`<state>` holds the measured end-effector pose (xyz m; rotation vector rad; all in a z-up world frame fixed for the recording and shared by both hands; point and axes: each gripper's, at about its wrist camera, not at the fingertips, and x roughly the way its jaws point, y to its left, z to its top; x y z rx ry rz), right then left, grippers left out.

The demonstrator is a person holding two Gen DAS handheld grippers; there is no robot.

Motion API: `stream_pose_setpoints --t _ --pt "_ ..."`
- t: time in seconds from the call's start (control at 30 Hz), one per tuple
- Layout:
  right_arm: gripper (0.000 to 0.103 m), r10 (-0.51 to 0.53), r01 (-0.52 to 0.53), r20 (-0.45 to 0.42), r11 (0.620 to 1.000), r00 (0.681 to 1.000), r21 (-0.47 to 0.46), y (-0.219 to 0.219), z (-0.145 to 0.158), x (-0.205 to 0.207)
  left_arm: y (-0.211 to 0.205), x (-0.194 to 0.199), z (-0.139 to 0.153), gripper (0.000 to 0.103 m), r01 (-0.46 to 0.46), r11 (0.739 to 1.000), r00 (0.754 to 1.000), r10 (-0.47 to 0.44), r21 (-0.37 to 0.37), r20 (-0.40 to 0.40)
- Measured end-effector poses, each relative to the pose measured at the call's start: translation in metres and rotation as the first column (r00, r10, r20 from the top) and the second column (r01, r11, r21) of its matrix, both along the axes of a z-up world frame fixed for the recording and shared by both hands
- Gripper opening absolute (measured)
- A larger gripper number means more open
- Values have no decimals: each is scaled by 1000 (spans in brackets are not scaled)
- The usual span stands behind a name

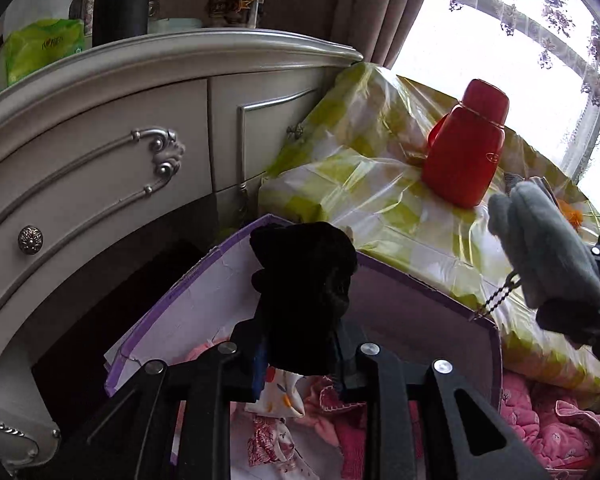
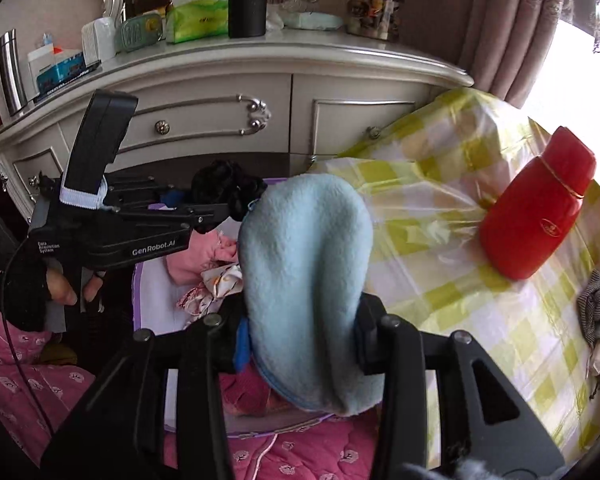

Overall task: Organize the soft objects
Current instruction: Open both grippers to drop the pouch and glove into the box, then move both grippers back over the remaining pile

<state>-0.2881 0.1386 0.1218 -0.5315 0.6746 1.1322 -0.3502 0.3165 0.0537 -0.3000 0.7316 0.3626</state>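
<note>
Grippers tilt downward over a purple-edged box [image 1: 400,292], one in each of the person's hands. The left gripper [image 1: 302,354] has a black fuzzy toy [image 1: 304,292] between its fingers, pads against the toy's lower end, the rest standing up over the box's far rim. In the right wrist view the left hand [image 2: 66,286], in a black fingerless glove with a pink sleeve, holds that tool's handle at the left, its nose level over the box. The right gripper [image 2: 300,344] pinches a pale blue plush pouch [image 2: 306,276], which bulges up between the pads and hangs out below them; a bead chain dangles from it in the left wrist view. No earlier view shows whether either jaw is moving.

Inside the box lie pink clothes [image 2: 198,258] and a printed white cloth [image 2: 222,278]. The box sits beside a table under a yellow-check plastic cover [image 2: 440,264]. A red flask [image 2: 538,210] stands on the cover at the right, and a striped grey cloth [image 2: 592,306] lies near the right edge. Beyond is a cream dresser [image 2: 228,92] with silver handles, cluttered on top. Curtains [image 2: 496,20] and a bright window fill the far right. A pink quilted fabric [image 2: 296,452] lies nearest.
</note>
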Motion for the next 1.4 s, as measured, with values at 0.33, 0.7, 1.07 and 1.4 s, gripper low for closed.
stream_pose_setpoints --t 0.33,0.7,1.07,1.4 --pt "72 29 -34 -63 996 998 -85 -8 -33 -2 18 -6 -14 73 -56 997 998 55 -50 -10" --pt "77 -322 329 -89 941 942 80 -140 8 64 -81 57 25 85 254 967 967 -253 -18 35" --pt "79 -729 757 -216 648 649 84 -326 -29 146 -264 216 2 87 619 783 777 -622 -62 -96" --pt "79 -818 837 -178 539 547 94 -375 -40 267 -312 335 -41 87 524 851 849 -524 -15 -68"
